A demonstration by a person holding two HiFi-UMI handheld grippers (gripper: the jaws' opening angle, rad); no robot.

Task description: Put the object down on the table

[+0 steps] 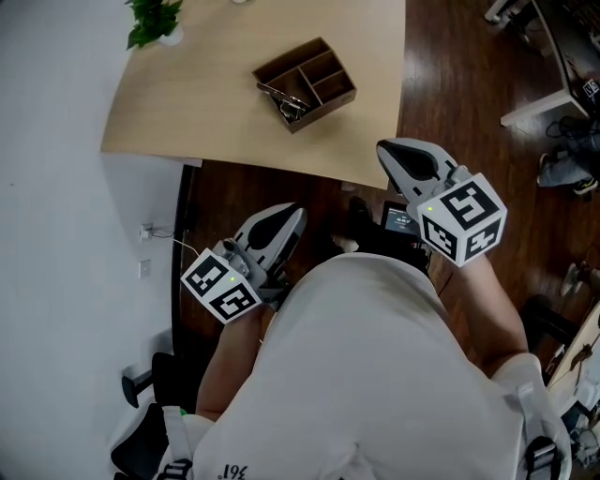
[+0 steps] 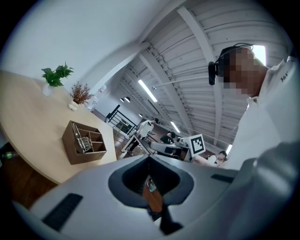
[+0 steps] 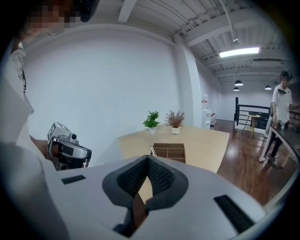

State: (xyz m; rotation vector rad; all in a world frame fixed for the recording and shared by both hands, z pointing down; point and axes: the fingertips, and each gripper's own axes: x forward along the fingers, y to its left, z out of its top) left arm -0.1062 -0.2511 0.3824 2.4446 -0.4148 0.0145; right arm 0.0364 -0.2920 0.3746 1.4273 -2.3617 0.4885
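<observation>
Farthest left we see the plant (image 1: 150, 21) in its white pot, at the far left edge of the table (image 1: 206, 103). In the gripper views a reddish plant (image 2: 80, 93) stands just beside it. Next comes the left gripper (image 1: 296, 212), which we hold below the table's near edge, over the dark floor (image 1: 450, 84) and in front of our white shirt (image 1: 375, 375). Its own view shows the jaws clenched, tips pressed together, with nothing gripped. Only a sliver of brown background shows through the slot behind the tips.

Further right the box (image 1: 323, 89) sits on the table, nearer the right edge than the left and well apart from the plants. It is brown, open-topped and split into compartments. Metal bits (image 1: 286, 101) lie in the compartment on the side facing the table's near edge. They are the only loose thing we can make out, and they rest in the box — neither gripper carries them. We cannot tell which thing the task means.

Right of the box is the right gripper (image 1: 382, 148), its tip showing over the table's near right corner in the head view. Its jaws are clenched too — the ribbed pads meet at the tip and hold nothing. Its own view looks across the table at the box and both plants, with the left gripper off to the left. At the far right of that view a person (image 3: 281, 105) stands on the floor, well apart from the table.
</observation>
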